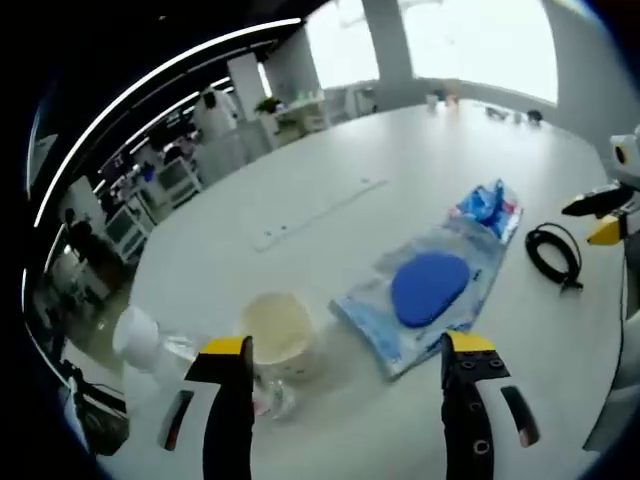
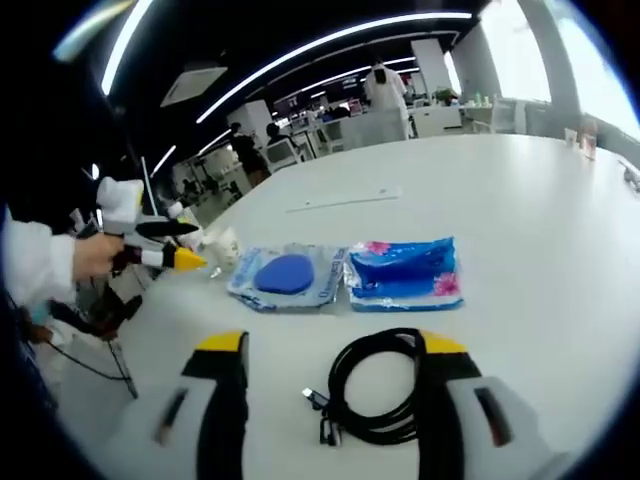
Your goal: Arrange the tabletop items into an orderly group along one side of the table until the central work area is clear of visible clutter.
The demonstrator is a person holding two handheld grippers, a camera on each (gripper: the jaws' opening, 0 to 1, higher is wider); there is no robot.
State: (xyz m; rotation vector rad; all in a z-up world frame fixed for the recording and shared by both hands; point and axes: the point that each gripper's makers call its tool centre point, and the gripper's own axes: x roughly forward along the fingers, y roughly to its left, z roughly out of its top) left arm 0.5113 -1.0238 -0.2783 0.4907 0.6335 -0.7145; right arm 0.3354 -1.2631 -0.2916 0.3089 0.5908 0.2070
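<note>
Coiled black cable point(image 2: 375, 392) lies on the white table point(image 2: 540, 220), directly between the jaws of your right gripper point(image 2: 335, 345). Jaws stand wide apart, nothing held. Judgement: the cable is light and floppy; a loose end with its plug point(image 2: 320, 405) trails toward you. Take it across the bundled loops where several strands run together, not by the plug end, or the coil will likely unwind as you lift.

Just beyond the cable sit two soft packets side by side, edges touching or nearly so: a clear pouch with a blue oval pad point(image 2: 285, 275) and a blue printed packet point(image 2: 405, 272). Both look limp, light and slick; expect film to slide under a pad. Pinch at a flat sealed edge.

Your left gripper point(image 1: 350, 352) is also wide open and empty. Ahead of its left jaw stands a pale cup point(image 1: 278, 330), with a clear bottle and its white cap point(image 1: 138, 335) lying beside it near the table edge. The cup looks light and easy to tip; take the rim wall gently. The bottle, judged round and smooth, may roll.

In the right gripper view your left gripper shows at the left, by the cup. Middle of table beyond is bare apart from a thin flat strip point(image 1: 315, 215).
</note>
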